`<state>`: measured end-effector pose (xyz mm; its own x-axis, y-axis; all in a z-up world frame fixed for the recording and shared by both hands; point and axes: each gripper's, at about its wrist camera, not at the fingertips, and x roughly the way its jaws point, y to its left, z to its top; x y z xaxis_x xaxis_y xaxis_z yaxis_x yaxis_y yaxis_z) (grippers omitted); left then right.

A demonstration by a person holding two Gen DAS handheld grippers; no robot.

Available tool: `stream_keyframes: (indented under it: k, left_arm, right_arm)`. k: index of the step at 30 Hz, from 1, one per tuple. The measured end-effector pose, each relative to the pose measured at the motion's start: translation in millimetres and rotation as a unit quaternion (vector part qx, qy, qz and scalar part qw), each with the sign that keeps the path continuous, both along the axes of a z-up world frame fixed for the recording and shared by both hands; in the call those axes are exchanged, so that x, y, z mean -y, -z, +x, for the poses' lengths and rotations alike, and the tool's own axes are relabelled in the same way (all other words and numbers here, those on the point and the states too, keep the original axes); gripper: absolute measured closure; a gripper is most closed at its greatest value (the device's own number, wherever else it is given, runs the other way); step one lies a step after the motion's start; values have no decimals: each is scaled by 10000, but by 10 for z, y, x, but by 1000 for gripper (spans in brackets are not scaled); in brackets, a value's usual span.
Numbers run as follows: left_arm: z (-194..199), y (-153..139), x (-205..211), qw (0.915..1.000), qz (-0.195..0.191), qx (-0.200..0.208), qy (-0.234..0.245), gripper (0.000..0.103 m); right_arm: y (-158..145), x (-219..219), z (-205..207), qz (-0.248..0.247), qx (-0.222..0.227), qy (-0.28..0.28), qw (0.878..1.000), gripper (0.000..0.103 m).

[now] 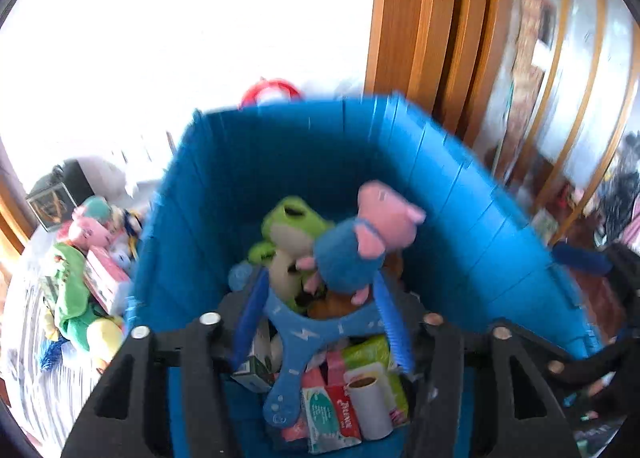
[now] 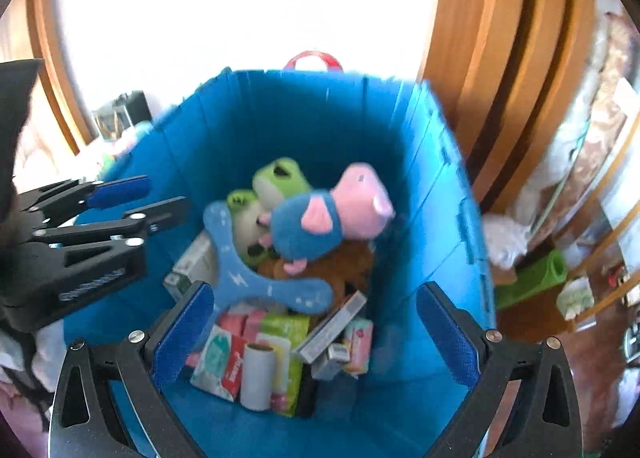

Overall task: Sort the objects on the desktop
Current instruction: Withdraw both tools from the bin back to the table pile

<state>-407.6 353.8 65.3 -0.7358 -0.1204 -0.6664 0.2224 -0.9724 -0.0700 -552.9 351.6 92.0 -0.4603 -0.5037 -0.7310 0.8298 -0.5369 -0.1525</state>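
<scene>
A deep blue bin (image 1: 280, 162) (image 2: 280, 118) fills both views from above. Inside lie a pink pig plush in a blue body (image 1: 360, 246) (image 2: 320, 226), a green frog plush (image 1: 292, 226) (image 2: 276, 178), a light-blue three-armed toy (image 1: 296, 338) (image 2: 248, 278), tissue packs (image 2: 220, 362) and a cardboard roll (image 2: 258, 374). My left gripper (image 1: 322, 324) (image 2: 166, 194) hovers over the bin's left side, jaws apart, nothing pinched. Above the bin's near edge my right gripper (image 2: 316, 334) stands wide open and empty.
Left of the bin, several plush toys and a pink box (image 1: 92, 266) lie heaped on a striped cloth. A wooden frame (image 1: 420, 18) rises behind on the right. A red handle (image 2: 314, 58) peeks over the far rim. A green block (image 2: 532, 278) sits at right.
</scene>
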Motion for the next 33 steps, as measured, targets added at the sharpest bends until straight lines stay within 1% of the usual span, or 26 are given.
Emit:
stream_keyframes:
  k: [1,2,3,4,7,9,12,14,17,20,24,28,30,33]
  left_arm:
    - [120,-61,-10,9998,-59,-207,-47,37]
    - [265,-122,-29,9989,-132,-444,-111,34]
    - [398,-161,-40,9975,-194,-655,-174,26]
    - [496,-186,-53,9961,-240,-811,-255,22]
    - [855,-245,-40,9894,-336,-1288,-579,21]
    - [1040,-259,11,9856,-289,-1477,-773,21]
    - [1266,-238,146,9804,-251,-1585,-1146,21]
    - [1423,-220,226,9780,-244,-1587,-1335,21]
    - [1665,-176,383,9753,-232,-1525,-1583,21]
    - [1874,-133,577,9708,-201,-1517,-1846,21]
    - [2226,-60,913,9646,-64,-1637,-2067,21]
    - [2628,43,1295,9526,-253,-1738,-2482,21]
    - [2785,107,1528,9497,-300,-1664,-2635,21]
    - [3003,237,1936,9498,-259,-1468,-2752,21]
  right_arm:
    - [-5,-58,56,-143,-82,-1,9999,0]
    - [-13,-108,117,-296,-142,-23,9995,0]
    - [-17,-157,173,-450,-177,-54,9988,0]
    - [-12,-203,233,-614,-198,-82,9979,0]
    - [58,-273,387,-892,-239,-166,9956,0]
    - [117,-297,509,-1021,-339,-227,9939,0]
    - [204,-306,672,-1157,-454,-359,9916,0]
    - [234,-308,776,-1282,-501,-444,9895,0]
    - [266,-276,935,-1439,-514,-569,9866,0]
    - [287,-212,1123,-1588,-444,-844,9827,0]
    - [290,-75,1396,-1849,-385,-1172,9750,0]
    - [332,139,1708,-1961,-440,-1411,9694,0]
    - [371,287,1909,-1945,-449,-1516,9681,0]
    - [432,511,2248,-2024,-342,-1695,9639,0]
